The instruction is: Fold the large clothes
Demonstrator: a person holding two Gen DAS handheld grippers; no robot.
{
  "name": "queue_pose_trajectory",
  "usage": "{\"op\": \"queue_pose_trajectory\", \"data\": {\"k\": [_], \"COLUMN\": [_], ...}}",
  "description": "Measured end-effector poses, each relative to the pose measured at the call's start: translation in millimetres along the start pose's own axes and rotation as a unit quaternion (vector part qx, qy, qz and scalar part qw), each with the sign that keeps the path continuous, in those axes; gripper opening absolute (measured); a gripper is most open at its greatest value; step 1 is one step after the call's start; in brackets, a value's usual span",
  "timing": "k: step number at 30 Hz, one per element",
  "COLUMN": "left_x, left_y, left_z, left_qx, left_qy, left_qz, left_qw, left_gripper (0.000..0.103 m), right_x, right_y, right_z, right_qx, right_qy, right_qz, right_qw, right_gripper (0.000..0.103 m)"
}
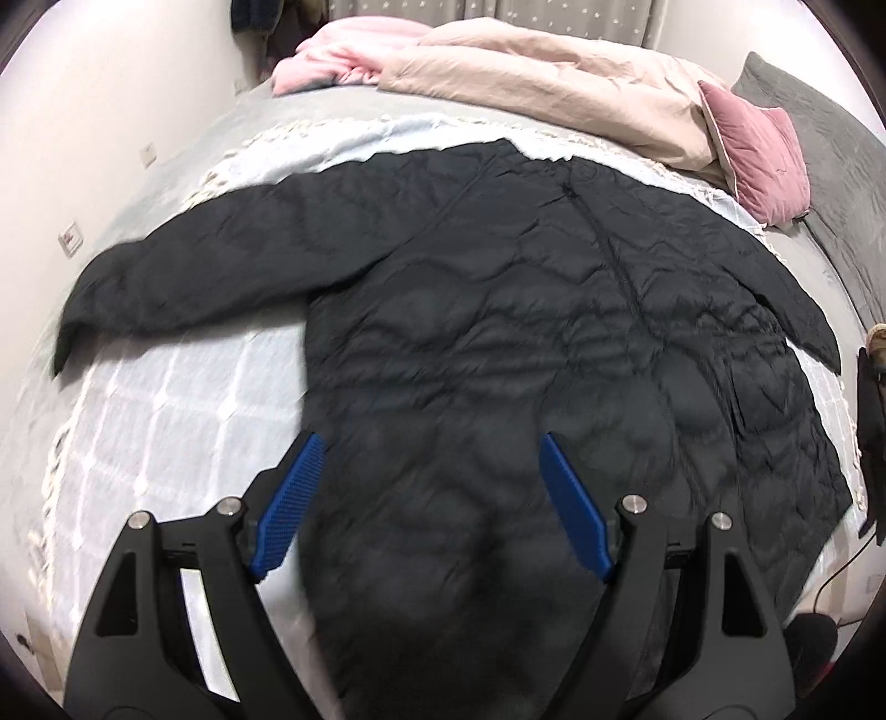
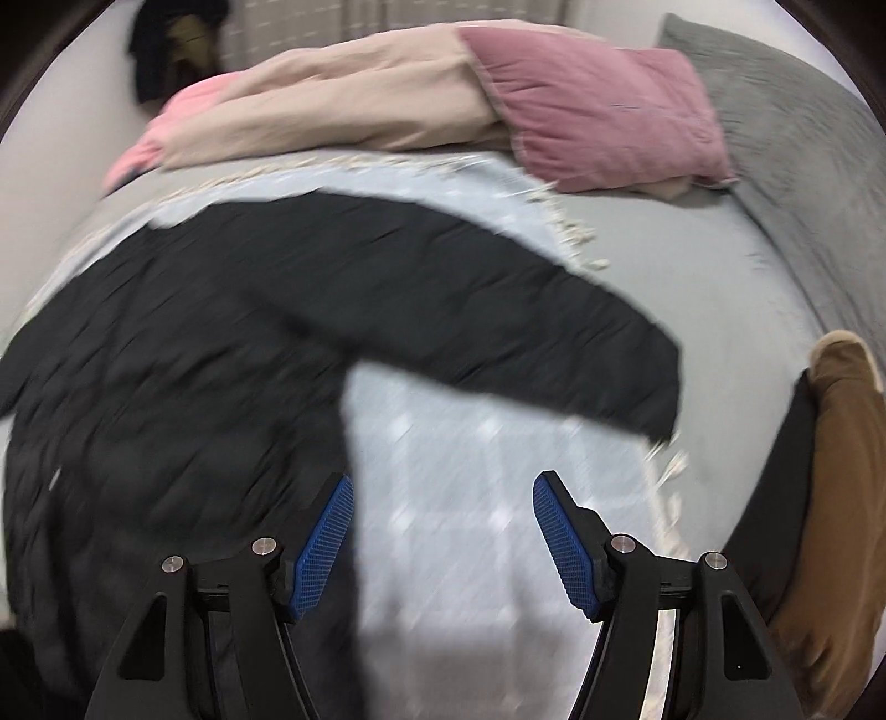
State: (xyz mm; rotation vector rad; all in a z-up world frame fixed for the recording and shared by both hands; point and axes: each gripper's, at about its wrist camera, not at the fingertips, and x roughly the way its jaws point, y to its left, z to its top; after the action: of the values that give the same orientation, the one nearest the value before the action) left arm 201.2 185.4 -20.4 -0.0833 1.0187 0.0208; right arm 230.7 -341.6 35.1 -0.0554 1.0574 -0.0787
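A black quilted jacket [image 1: 498, 332] lies spread flat on a pale blue checked blanket [image 1: 138, 421] on the bed, collar toward the far side, both sleeves out to the sides. My left gripper [image 1: 432, 443] hangs open above the jacket's lower body, nothing between its blue pads. In the right wrist view, which is blurred, the jacket [image 2: 166, 360] fills the left half and its right sleeve [image 2: 526, 332] reaches out to the right. My right gripper [image 2: 443, 487] is open over the blanket [image 2: 470, 471] just below that sleeve, holding nothing.
A beige duvet [image 1: 554, 72], a pink blanket [image 1: 332, 50] and a dusky pink pillow [image 1: 758, 149] are piled at the far side of the bed. A grey pillow [image 2: 775, 94] lies far right. Brown and black clothes [image 2: 841, 471] sit at the right edge. A white wall [image 1: 83, 138] runs along the left.
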Motion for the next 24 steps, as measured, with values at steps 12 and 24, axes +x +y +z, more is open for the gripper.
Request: {"op": "queue_pose_trajectory", "data": {"k": [12, 24], "left_x": [-11, 27], "left_y": [49, 53], "left_z": [-83, -115], "left_qx": [-0.085, -0.183], "left_qy": [0.105, 0.149], "left_qz": [-0.065, -0.125], "left_qw": [0.9887, 0.9637], "left_gripper": [0.081, 0.011], "right_x": [-11, 46], "right_y": [50, 6], "right_z": [-116, -171], "right_qx": [0.003, 0.184], "right_qy": [0.057, 0.090], "right_qz": [0.108, 0.153], "right_qw": [0.992, 0.967], "right_gripper": [0.073, 0.067]}}
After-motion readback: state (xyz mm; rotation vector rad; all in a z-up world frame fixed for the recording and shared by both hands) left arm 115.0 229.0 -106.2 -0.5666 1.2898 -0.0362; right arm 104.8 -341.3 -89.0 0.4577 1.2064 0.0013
